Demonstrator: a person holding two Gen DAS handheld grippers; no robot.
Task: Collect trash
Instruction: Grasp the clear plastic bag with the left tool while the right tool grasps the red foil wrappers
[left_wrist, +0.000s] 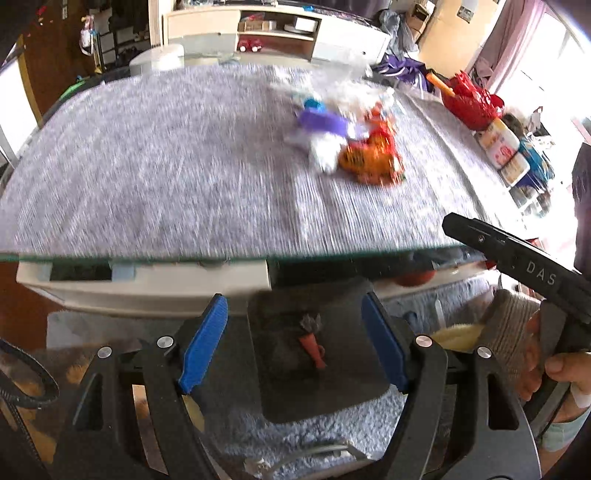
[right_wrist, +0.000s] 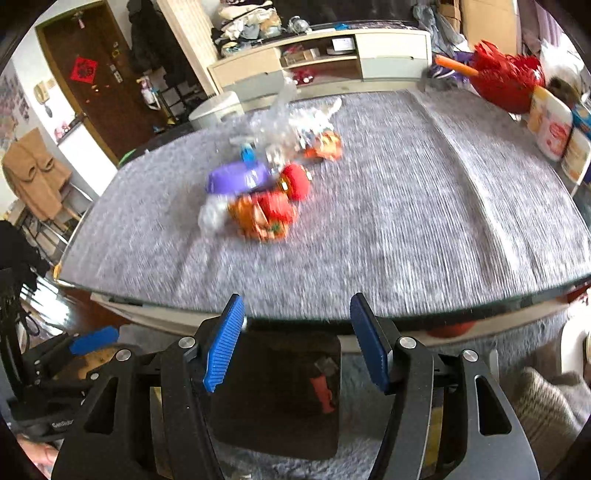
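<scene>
A blurred heap of trash lies on the grey table cloth (right_wrist: 406, 221): an orange wrapper (right_wrist: 264, 218), a purple piece (right_wrist: 236, 177), a red piece (right_wrist: 295, 181) and clear plastic (right_wrist: 280, 122). The left wrist view shows the same orange wrapper (left_wrist: 371, 160) and purple piece (left_wrist: 323, 122). Below the table's near edge stands a black bin (right_wrist: 258, 424) with a red-orange scrap (right_wrist: 323, 391) inside. My right gripper (right_wrist: 296, 301) hangs open above it, nothing between its blue pads. My left gripper (left_wrist: 294, 302) is open and bare over the same bin (left_wrist: 332, 391) and scrap (left_wrist: 312, 347).
A red basket (right_wrist: 506, 81) and several containers (right_wrist: 554, 125) line the table's right edge. The glass table edge (left_wrist: 147, 254) runs just beyond both grippers. A hand (left_wrist: 565, 369) holds the other gripper at lower right. Grey carpet surrounds the bin; a white cabinet (right_wrist: 388, 55) stands behind.
</scene>
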